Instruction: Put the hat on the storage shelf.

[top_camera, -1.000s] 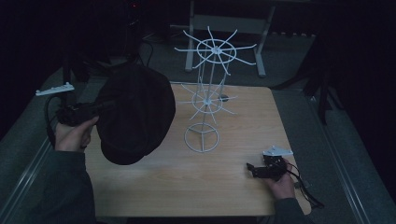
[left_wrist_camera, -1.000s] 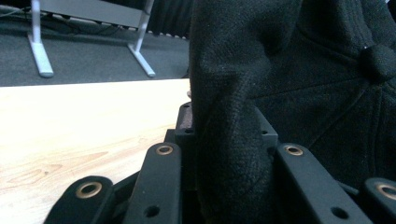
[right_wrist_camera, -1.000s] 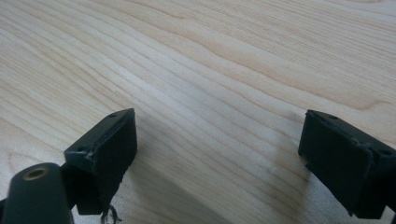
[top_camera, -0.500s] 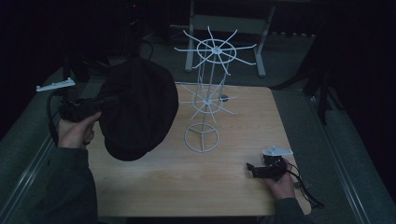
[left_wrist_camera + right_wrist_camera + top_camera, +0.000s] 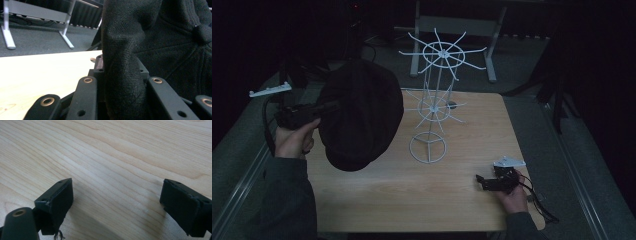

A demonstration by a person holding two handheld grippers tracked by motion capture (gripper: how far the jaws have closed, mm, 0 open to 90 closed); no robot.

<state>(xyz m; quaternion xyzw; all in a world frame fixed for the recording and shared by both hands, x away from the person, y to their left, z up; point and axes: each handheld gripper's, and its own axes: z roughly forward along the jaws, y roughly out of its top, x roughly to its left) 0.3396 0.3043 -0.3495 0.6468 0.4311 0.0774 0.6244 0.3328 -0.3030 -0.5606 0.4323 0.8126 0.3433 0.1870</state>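
Item: my right tongs (image 5: 484, 182), lower right of the high view, resting on the surface (image 5: 412, 190), released, nothing between them. Item: my left tongs (image 5: 329, 107), centre left, clenched on the rim of a black cap (image 5: 359, 115). Change: cap has edged up and rightward toward the white wire rack (image 5: 434, 100); hanging looks next.

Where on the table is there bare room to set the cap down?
Bare wood runs along the near edge of the table, between the stand base and the right gripper. The far right is bare too. The cap, in the left gripper, crowds the left.
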